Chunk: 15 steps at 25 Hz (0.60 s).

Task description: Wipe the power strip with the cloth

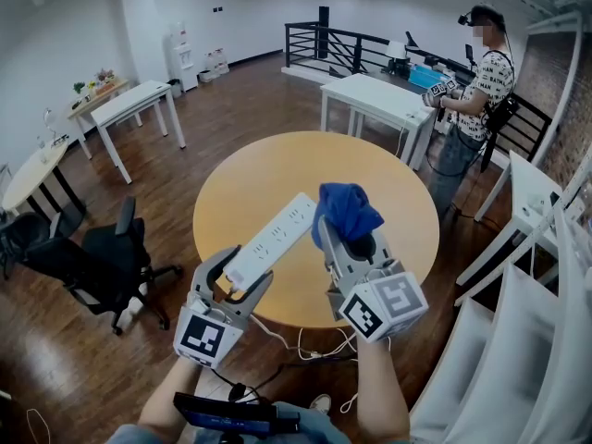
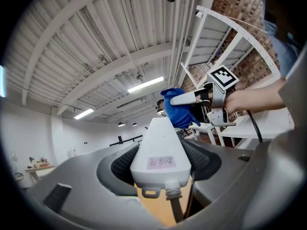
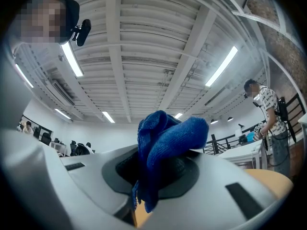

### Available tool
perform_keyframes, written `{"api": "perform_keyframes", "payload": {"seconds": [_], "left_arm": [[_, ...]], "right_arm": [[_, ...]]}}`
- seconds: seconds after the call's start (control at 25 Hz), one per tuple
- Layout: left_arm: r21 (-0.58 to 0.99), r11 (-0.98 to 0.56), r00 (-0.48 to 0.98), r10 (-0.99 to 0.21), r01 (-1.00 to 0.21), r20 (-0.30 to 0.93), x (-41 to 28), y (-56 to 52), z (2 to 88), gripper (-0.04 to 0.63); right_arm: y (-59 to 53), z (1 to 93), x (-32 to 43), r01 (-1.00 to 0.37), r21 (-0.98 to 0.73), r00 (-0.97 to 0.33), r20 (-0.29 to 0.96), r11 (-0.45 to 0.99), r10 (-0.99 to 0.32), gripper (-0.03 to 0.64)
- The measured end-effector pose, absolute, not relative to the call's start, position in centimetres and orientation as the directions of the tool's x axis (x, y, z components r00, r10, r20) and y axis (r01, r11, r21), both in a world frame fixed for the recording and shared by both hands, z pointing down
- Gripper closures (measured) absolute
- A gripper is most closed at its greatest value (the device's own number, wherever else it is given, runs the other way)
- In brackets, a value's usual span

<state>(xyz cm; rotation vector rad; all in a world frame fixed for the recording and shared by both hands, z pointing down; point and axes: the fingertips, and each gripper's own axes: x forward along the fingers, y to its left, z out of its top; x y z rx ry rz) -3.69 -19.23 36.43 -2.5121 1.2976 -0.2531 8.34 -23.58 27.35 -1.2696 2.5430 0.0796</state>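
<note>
A long white power strip [image 1: 271,240] is lifted above the round wooden table [image 1: 277,174], its cord end clamped in my left gripper [image 1: 237,285]. In the left gripper view the power strip [image 2: 160,150] runs away from the camera between the dark pads, cable hanging below. My right gripper [image 1: 347,239] is shut on a bunched blue cloth [image 1: 346,209], which touches the strip's far end. The blue cloth [image 3: 165,145] fills the jaws in the right gripper view. The right gripper [image 2: 189,99] with the blue cloth [image 2: 177,110] appears beyond the strip.
The strip's white cable [image 1: 310,345] trails off the table's near edge to the floor. A black office chair [image 1: 97,266] stands at the left. White tables [image 1: 388,100] and a person [image 1: 476,91] with grippers are behind. White shelving [image 1: 527,276] is at the right.
</note>
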Motion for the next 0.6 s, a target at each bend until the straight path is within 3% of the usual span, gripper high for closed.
{"api": "perform_keyframes", "payload": {"seconds": [0.6], "left_arm": [[-0.284,-0.542,0.565,-0.825,-0.791,0.004,-3.9,-20.0,36.0,0.314]], "right_arm": [[-20.7,29.6,4.0,-0.732,-0.079,-0.636,-0.277,0.677,-0.72,0.548]]}}
